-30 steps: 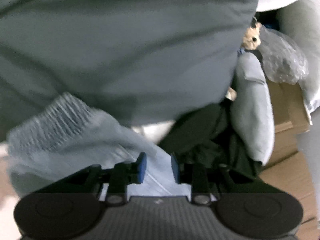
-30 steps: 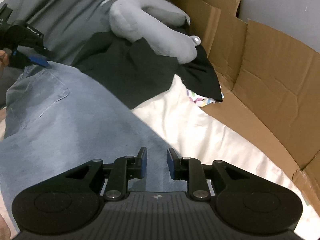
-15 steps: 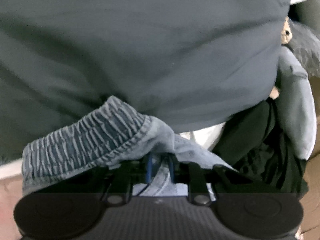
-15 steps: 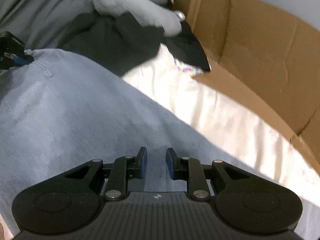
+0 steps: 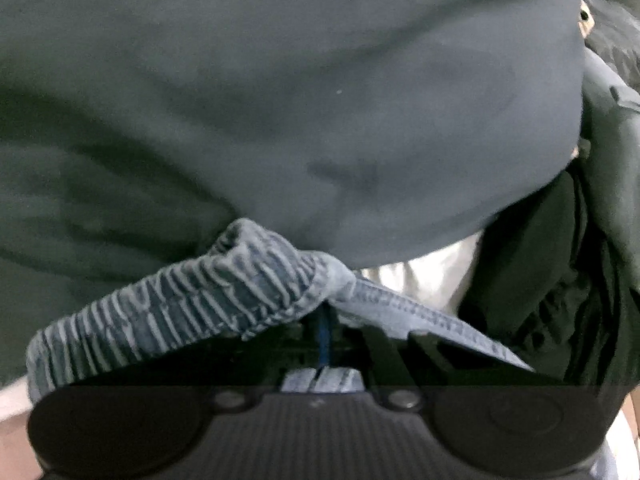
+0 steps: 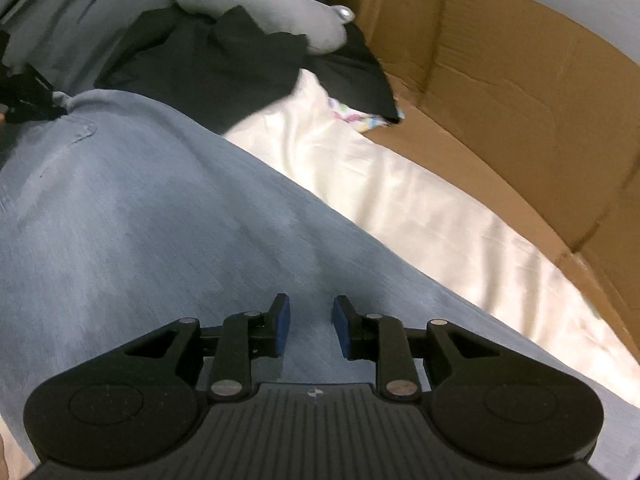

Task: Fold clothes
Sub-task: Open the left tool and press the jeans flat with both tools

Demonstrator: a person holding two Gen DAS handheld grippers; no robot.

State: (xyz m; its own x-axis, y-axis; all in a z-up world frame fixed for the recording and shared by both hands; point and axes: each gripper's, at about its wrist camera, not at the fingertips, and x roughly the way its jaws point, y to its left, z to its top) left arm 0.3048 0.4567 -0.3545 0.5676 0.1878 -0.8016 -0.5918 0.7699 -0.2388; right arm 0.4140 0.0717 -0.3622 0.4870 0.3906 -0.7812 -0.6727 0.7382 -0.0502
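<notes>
Pinching the waistband of the jeans, the left gripper is clamped tight, fingers just closed on the gathered denim. The right gripper is hovering over the leg, fingers part open and just widening, holding nothing. The jeans are running lengthwise from right fingers to left.

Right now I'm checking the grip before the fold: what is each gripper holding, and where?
The left gripper is shut on the jeans at the gathered waistband. The right gripper holds nothing.
</notes>
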